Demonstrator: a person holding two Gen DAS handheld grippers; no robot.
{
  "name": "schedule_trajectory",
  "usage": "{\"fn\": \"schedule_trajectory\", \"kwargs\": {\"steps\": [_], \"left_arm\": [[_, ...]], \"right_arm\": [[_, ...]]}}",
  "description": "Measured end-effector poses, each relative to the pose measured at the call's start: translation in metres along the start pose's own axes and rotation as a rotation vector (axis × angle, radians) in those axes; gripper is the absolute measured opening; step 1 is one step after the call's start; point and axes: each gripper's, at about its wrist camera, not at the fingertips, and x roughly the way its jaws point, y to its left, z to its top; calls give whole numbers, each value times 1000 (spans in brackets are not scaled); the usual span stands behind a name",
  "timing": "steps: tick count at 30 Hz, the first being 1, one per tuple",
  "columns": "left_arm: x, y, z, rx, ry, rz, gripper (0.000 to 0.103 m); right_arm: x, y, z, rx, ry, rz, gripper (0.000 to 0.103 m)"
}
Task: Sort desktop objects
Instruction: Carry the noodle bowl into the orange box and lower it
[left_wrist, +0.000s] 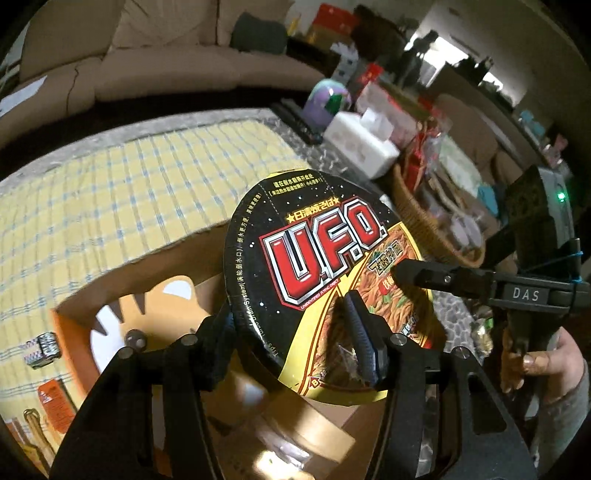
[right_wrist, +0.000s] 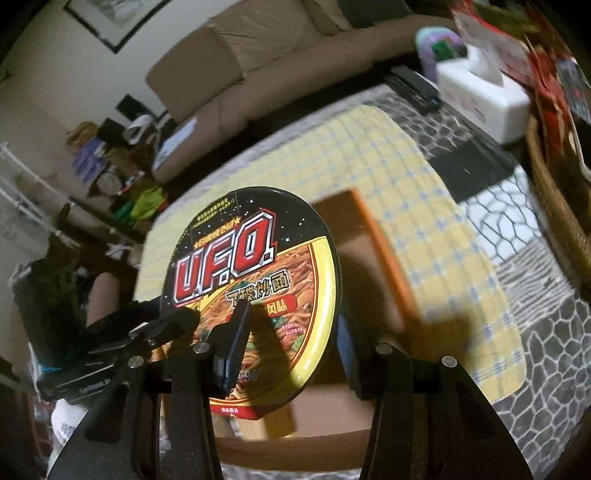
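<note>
While a round U.F.O. noodle bowl (left_wrist: 325, 273) is held tilted in the air, it is gripped from two sides at once. At its 7 o'clock edge it is clamped by the left gripper (left_wrist: 291, 332), one finger laid on the printed lid and the other pressed against the side wall beneath the rim. At the 3 o'clock edge of the same lid the right gripper (left_wrist: 402, 275) is seen in the left wrist view, its handle held by a hand (left_wrist: 546, 362). In the right wrist view the right gripper (right_wrist: 291, 332) is shut on the bowl (right_wrist: 258, 280) likewise, one pad on the lid, the other at the rim.

An open cardboard box (left_wrist: 155, 306) with an orange edge and a tiger face is seen directly below the bowl, resting on a yellow checked cloth (left_wrist: 110, 192). At 1 o'clock from the bowl a white tissue box (left_wrist: 362, 140) is found, and at 3 o'clock a wicker basket (left_wrist: 436, 229) filled with packets. A beige sofa (left_wrist: 147, 55) is seen at 11 o'clock beyond the table.
</note>
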Motion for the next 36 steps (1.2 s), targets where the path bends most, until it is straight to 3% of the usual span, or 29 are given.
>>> {"fn": "schedule_trajectory", "kwargs": {"steps": [6,10,13,14,15,20,25,29,32,36], "left_arm": [[25,16,-7,20,36,55,57],[34,18,-18,58,57,104,81],[30,15,-19,73,31,105,86],[25,16,-19,70,22,105,95],[19,17,-19,65,7,101,98],[10,16,-17,72,4,77,98],[32,1,-18,99,75,81,91],[47,-11,-21,101,100,82,91],[42,-12,-20,83,77,71,90],[16,6,-11,59,18,114,91]], "right_arm": [[26,-15,-7,-13,21,-3,47],[35,-14,-10,-38,16,-49,47],[35,-12,-11,-79,-2,-113,47],[35,-12,-9,-87,-6,-120,47],[33,-11,-10,-94,-6,-126,47],[19,-6,-11,-105,-32,-126,47],[9,-3,-15,-113,-39,-152,48],[4,-11,-23,-100,-35,-159,48],[0,-16,-28,-87,-32,-138,48],[-6,-15,-32,-109,-45,-149,48]]}}
